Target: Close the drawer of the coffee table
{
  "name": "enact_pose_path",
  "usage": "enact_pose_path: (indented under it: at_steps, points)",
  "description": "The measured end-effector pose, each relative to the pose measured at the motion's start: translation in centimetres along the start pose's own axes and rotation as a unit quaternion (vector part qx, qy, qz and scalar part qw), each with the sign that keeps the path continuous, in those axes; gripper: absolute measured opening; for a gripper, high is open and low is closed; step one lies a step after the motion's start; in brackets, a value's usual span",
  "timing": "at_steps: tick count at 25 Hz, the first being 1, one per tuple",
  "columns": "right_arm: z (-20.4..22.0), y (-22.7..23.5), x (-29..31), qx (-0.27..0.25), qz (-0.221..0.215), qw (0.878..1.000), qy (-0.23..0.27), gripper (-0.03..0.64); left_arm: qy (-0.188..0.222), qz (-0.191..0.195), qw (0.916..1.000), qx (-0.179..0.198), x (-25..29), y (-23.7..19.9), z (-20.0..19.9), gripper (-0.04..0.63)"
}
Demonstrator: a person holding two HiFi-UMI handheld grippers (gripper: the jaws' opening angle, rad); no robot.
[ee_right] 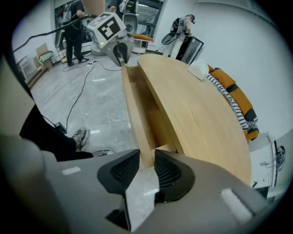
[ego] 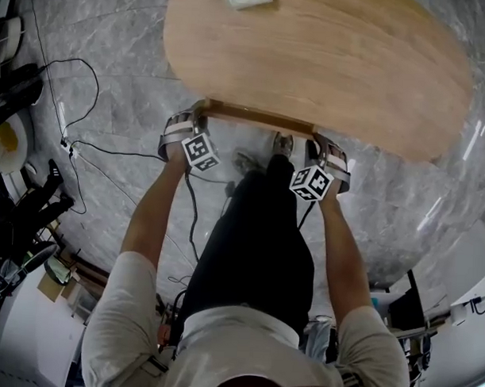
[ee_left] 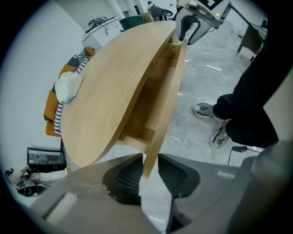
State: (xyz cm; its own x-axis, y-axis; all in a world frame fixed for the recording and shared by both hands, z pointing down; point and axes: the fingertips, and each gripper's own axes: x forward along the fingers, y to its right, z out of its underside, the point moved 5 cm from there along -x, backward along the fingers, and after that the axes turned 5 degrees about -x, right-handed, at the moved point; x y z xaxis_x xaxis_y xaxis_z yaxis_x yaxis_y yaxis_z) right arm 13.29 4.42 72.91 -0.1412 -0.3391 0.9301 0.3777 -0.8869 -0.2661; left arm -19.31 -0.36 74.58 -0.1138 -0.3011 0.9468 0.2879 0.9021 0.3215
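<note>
Grey marble floor [ego: 129, 26] is seen below. Two hand-held grippers are counted: the left gripper [ee_left: 149, 167] and the right gripper [ee_right: 146, 162] are each set with jaws slightly parted astride the front of one light wooden drawer [ego: 257, 116], pulled partly out from under one oval wooden coffee table [ego: 327, 57].

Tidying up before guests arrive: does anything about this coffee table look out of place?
Yes: the drawer stands pulled out from under the tabletop, its front panel between the jaws of the left gripper and the right gripper. A crumpled white cloth lies on top.
</note>
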Motion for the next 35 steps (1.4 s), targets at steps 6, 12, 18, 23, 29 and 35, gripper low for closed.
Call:
enact_pose_path:
  at_steps: [6, 12, 18, 23, 29, 35]
  points:
    - [0.4, 1.6, 0.2, 0.106, 0.021, 0.994, 0.009, 0.138, -0.005, -0.006, 0.9992, -0.040, 0.1, -0.7, -0.5, 0.132]
    - [0.9, 2.4, 0.6, 0.215, 0.014, 0.976, 0.032, 0.166, 0.003, -0.004, 0.9961, -0.088, 0.3, -1.1, -1.1, 0.135]
    - [1.5, 2.8, 1.2, 0.323, 0.001, 0.945, 0.054, 0.173, 0.014, -0.014, 0.9897, -0.142, 0.5, -1.8, -1.0, 0.149]
    - [2.0, 3.4, 1.4, 0.421, -0.013, 0.904, 0.072, 0.173, 0.003, -0.009, 0.9763, -0.216, 0.7, -2.8, -1.0, 0.173]
    - [2.6, 3.9, 1.8, 0.495, -0.028, 0.863, 0.098, 0.172, 0.001, -0.003, 0.9526, -0.304, 0.7, -3.6, -1.2, 0.193]
    - [2.3, 3.9, 2.6, 0.528, -0.040, 0.842, 0.107, 0.160, -0.006, -0.001, 0.9294, -0.369, 1.2, -4.2, -0.8, 0.197]
